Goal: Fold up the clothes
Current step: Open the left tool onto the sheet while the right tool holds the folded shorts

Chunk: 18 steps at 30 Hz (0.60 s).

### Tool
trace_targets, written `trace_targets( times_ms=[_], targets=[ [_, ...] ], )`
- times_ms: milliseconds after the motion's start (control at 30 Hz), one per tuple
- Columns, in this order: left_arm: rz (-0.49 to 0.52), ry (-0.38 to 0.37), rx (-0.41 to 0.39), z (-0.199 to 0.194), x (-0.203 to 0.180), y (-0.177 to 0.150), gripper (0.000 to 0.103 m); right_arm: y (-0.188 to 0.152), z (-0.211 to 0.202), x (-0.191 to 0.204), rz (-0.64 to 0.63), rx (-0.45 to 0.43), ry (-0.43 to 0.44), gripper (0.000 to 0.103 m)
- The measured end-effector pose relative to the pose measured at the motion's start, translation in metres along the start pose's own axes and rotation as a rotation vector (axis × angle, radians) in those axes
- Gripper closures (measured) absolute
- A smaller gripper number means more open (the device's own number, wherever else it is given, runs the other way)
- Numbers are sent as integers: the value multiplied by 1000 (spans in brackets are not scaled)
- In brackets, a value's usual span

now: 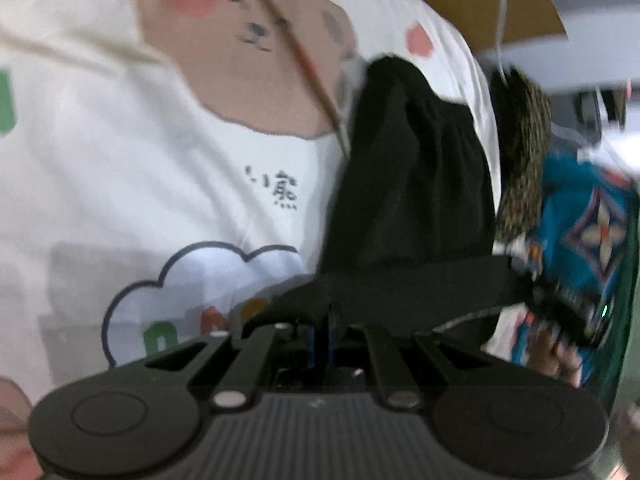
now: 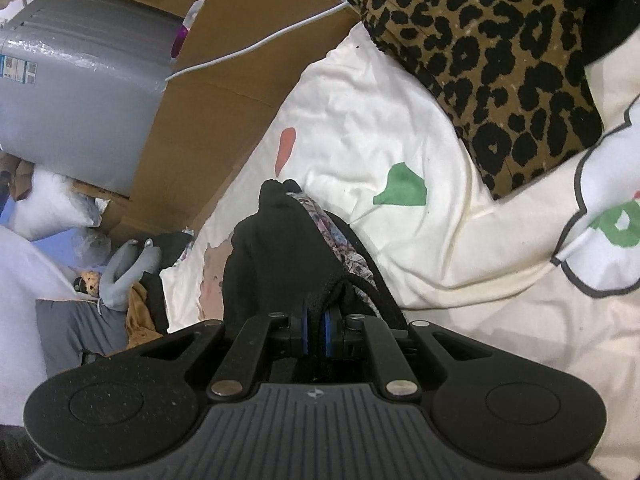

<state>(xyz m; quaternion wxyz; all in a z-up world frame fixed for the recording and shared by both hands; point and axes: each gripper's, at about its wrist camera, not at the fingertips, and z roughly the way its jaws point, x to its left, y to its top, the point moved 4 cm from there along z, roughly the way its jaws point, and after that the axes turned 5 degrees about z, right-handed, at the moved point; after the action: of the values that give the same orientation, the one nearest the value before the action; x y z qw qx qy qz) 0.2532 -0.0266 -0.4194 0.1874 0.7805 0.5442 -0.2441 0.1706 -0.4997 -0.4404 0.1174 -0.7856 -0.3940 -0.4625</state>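
Observation:
A black garment hangs stretched between both grippers above a cream bedsheet printed with a bear and a cloud. My left gripper is shut on its edge, and the cloth rises away from the blue pads. In the right wrist view the same black garment, with a patterned inner lining, bunches up in front of my right gripper, which is shut on a fold of it. The other gripper and the hand holding it show at the right of the left wrist view.
A leopard-print garment lies on the cream bedsheet at the upper right. Beyond the bed edge stand a cardboard box with a white cable and a grey wrapped item. Pillows and a grey plush toy lie on the left.

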Motion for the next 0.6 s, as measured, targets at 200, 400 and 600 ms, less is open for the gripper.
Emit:
trace_targets(
  times_ms=[200,400,600],
  targets=[
    [24,-54,-47,7,6,-7,92,-1,-1,-3,-2,10,-39,92],
    [-56,-170,-98,11,24,-16,76,-2,4,8,-35,32,-53,62],
    [-110,-277,-184,2,28,-19,66,-2,12,19,-41,42,-50,62]
  ],
)
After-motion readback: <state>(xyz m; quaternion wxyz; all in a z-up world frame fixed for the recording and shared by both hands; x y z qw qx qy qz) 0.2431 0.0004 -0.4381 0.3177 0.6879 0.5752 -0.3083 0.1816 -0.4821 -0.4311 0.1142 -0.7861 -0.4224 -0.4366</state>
